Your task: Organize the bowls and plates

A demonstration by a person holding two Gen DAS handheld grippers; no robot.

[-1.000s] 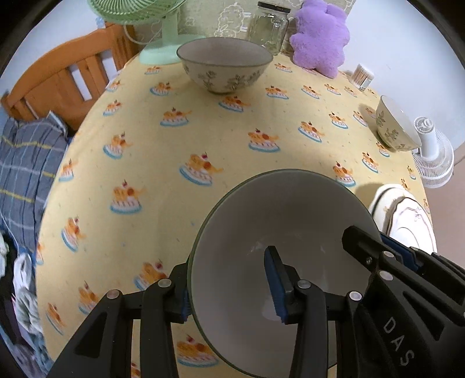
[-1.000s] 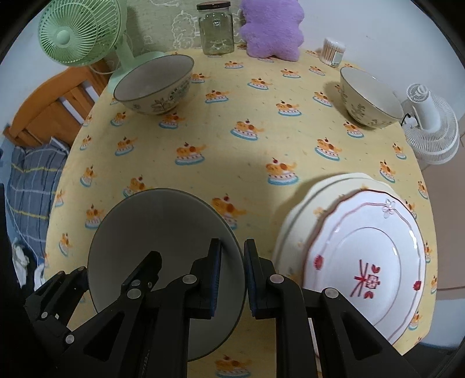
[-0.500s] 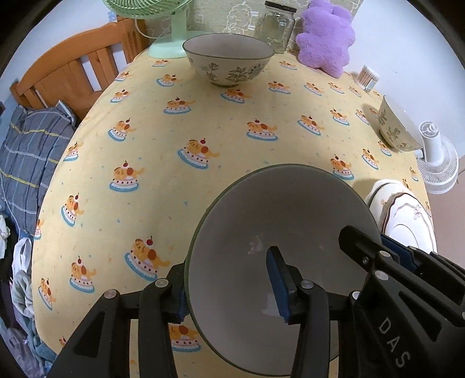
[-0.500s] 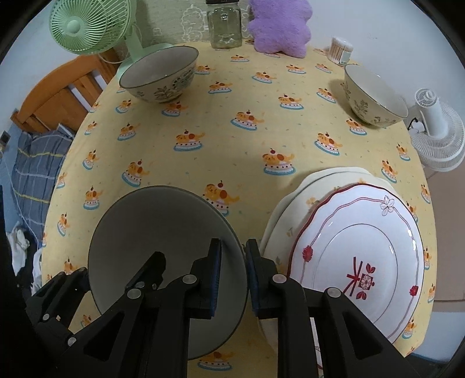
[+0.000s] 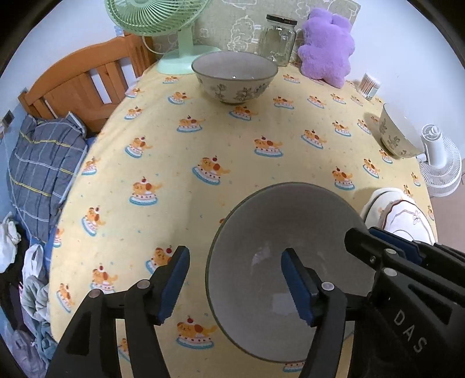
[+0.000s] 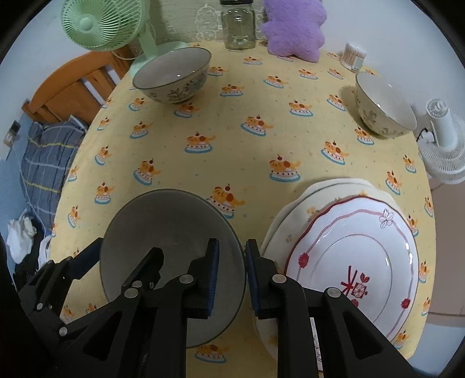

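A grey bowl [image 5: 290, 226] [image 6: 162, 221] sits near the table's front edge. My left gripper [image 5: 235, 282] is open, its fingers astride the bowl's left rim without touching. My right gripper [image 6: 231, 279] is shut on the bowl's right rim. A stack of plates [image 6: 348, 250] with a red-patterned white plate on top lies right of the bowl; it also shows in the left wrist view [image 5: 401, 212]. A floral bowl [image 5: 234, 75] [image 6: 174, 74] stands at the back left. A second floral bowl [image 5: 395, 133] [image 6: 383, 104] stands at the right.
A green fan [image 6: 98, 23], glass jar [image 6: 238, 23], purple plush [image 6: 293, 26] and cotton-swab tub [image 6: 353, 55] line the table's back edge. A white fan [image 6: 444, 139] stands beyond the right edge. A wooden bed frame [image 5: 81, 84] with a blue blanket is on the left.
My left gripper has opened and let go of the grey bowl's left rim. The right gripper stays clamped on the right rim. Both views have drawn back slightly.
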